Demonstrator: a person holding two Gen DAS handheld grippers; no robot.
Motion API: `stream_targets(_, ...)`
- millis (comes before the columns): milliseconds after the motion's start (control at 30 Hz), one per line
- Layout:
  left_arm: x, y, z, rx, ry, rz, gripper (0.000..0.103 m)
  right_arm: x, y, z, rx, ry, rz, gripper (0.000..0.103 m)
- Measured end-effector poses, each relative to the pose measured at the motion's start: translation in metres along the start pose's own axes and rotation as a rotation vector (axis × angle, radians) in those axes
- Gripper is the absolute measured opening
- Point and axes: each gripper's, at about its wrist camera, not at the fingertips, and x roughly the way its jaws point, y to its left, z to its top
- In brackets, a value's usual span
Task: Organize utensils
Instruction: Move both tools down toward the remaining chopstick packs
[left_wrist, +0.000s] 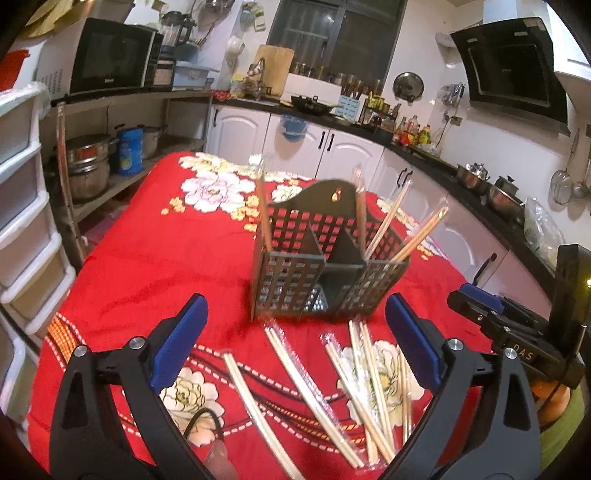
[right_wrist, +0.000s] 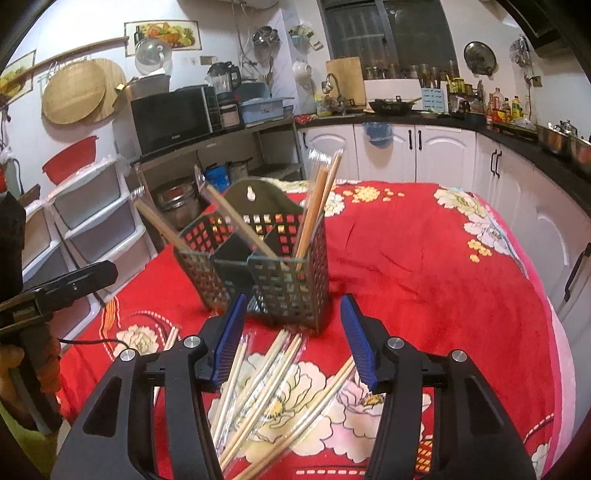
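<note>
A dark perforated utensil holder (left_wrist: 325, 266) (right_wrist: 258, 266) with inner dividers stands on the red flowered tablecloth (left_wrist: 166, 266) (right_wrist: 424, 266). Several wrapped chopstick pairs (left_wrist: 391, 218) (right_wrist: 317, 206) lean upright in its compartments. More wrapped chopsticks (left_wrist: 354, 387) (right_wrist: 266, 384) lie scattered on the cloth in front of it. My left gripper (left_wrist: 295, 301) is wide open just before the holder, above the loose chopsticks and gripping nothing. My right gripper (right_wrist: 293, 299) is about half open over the same pile, its pads touching nothing. Each gripper shows at the edge of the other's view (left_wrist: 498, 317) (right_wrist: 74, 280).
White plastic drawers (left_wrist: 22, 221) (right_wrist: 92, 206) stand left of the table, with steel pots (left_wrist: 88, 166) on a shelf behind. White cabinets (left_wrist: 332, 147) under a dark, crowded counter wrap the back and right. A black cable (left_wrist: 199, 421) lies on the cloth near me.
</note>
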Motion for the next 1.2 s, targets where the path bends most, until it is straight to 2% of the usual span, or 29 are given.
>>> stream_targets(467, 0.046, 0.008, -0.036, 0.0, 0.141, 0.009, 0.089, 0.044, 0.001, -0.027, -0.014, 0.146, 0.001, 0.051)
stream_targets(600, 0.064, 0.007, -0.043, -0.006, 0.196, -0.014, 0.069, 0.061, -0.002, -0.032, -0.007, 0.193, -0.001, 0.05)
stream_targets(633, 0.07, 0.006, -0.045, -0.005, 0.215, -0.021, 0.062, 0.066, -0.002, -0.033, -0.007, 0.204, -0.005, 0.047)
stream_targets(733, 0.081, 0.004, -0.046, -0.012, 0.252, -0.036, 0.048, 0.081, -0.004, -0.036, -0.007, 0.246, -0.01, 0.04)
stream_targets(1033, 0.105, 0.008, -0.045, -0.031, 0.312, 0.023, 0.047, 0.117, -0.009, -0.037, 0.005, 0.323, -0.01, 0.034)
stream_targets(1200, 0.118, 0.012, -0.047, -0.052, 0.359, 0.043, 0.047, 0.131, -0.008, -0.034, 0.0, 0.341, -0.022, 0.033)
